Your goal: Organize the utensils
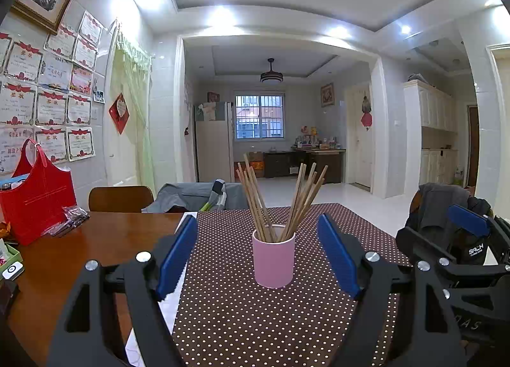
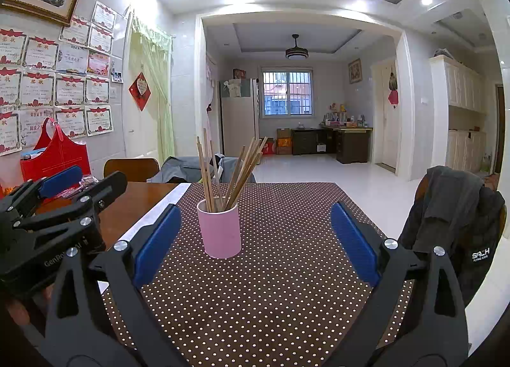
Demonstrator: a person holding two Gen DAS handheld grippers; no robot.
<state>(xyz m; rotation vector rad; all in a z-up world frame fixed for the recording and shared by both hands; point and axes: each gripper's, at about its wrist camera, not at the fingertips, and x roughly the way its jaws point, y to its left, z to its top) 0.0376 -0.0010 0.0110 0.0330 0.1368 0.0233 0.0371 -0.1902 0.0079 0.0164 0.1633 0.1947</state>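
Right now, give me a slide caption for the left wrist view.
Open left gripper faces a pink cup of chopsticks on the polka-dot cloth.

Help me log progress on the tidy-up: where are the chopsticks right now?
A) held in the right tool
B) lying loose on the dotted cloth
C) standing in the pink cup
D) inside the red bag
C: the chopsticks stand fanned out in the pink cup, and both tools are open and empty.

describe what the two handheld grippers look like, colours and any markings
Both the left gripper and the right gripper have black angular plastic frames with triangular cut-outs, silver screw heads at the joints and blue ribbed finger pads. White lettering marks the bodies, only partly readable.
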